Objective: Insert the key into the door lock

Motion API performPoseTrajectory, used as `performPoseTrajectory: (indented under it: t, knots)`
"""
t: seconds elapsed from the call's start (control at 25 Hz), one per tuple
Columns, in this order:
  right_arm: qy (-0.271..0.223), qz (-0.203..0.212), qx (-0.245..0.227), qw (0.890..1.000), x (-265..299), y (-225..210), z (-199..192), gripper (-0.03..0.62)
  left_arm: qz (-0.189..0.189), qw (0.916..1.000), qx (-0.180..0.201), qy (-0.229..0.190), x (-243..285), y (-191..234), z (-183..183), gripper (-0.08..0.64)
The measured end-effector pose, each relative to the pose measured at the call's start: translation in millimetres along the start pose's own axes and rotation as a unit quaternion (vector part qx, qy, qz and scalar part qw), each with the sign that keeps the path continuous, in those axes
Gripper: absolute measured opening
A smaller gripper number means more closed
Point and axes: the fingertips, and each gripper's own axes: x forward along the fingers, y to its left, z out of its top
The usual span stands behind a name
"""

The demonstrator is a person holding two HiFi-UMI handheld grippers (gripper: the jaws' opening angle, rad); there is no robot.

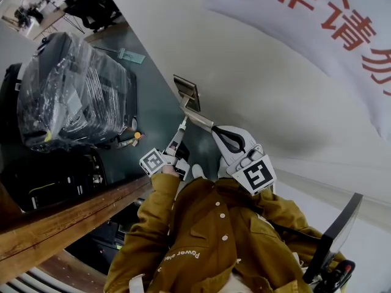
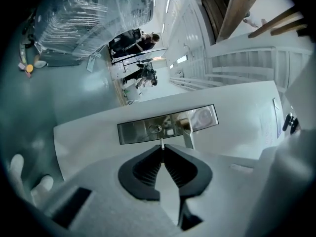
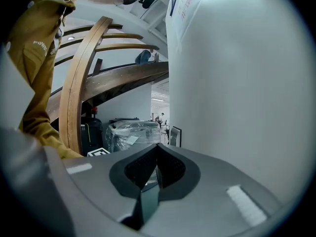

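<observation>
The brushed-metal lock plate [image 2: 168, 125] sits on the edge of the white door [image 1: 275, 102]; its round keyhole [image 2: 156, 128] is left of the lever handle [image 2: 186, 132]. My left gripper [image 2: 162, 149] is shut on a thin metal key [image 2: 161, 143], whose tip points at the keyhole from just short of the plate. In the head view the left gripper [image 1: 182, 124] reaches toward the lock plate [image 1: 186, 92] below the handle [image 1: 198, 119]. My right gripper [image 1: 215, 130] hovers by the handle's free end. Its jaws [image 3: 158, 147] are shut with nothing visible between them.
A black case wrapped in clear plastic [image 1: 73, 90] stands on the dark floor at the left. A curved wooden handrail [image 1: 67, 215] runs behind me. A banner with red characters [image 1: 330, 17] hangs on the door. People stand far down the hall [image 2: 133, 41].
</observation>
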Motion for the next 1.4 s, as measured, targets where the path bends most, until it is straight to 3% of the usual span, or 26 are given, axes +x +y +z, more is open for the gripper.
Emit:
performPoseTrajectory:
  t: [0.24, 0.6, 1.4]
  knots:
    - [0.012, 0.006, -0.002, 1.0, -1, 2, -9, 0.006, -0.016, 0.9998, -0.013, -0.005, 19, 18, 13, 0.026]
    - [0.018, 0.0, 0.005, 1.0, -7, -1, -12, 0.006, -0.034, 0.9993, -0.011, 0.014, 38, 11, 15, 0.026]
    - [0.017, -0.002, 0.008, 1.0, -7, 3, -16, 0.006, -0.036, 0.9983, -0.045, 0.004, 43, 23, 25, 0.028]
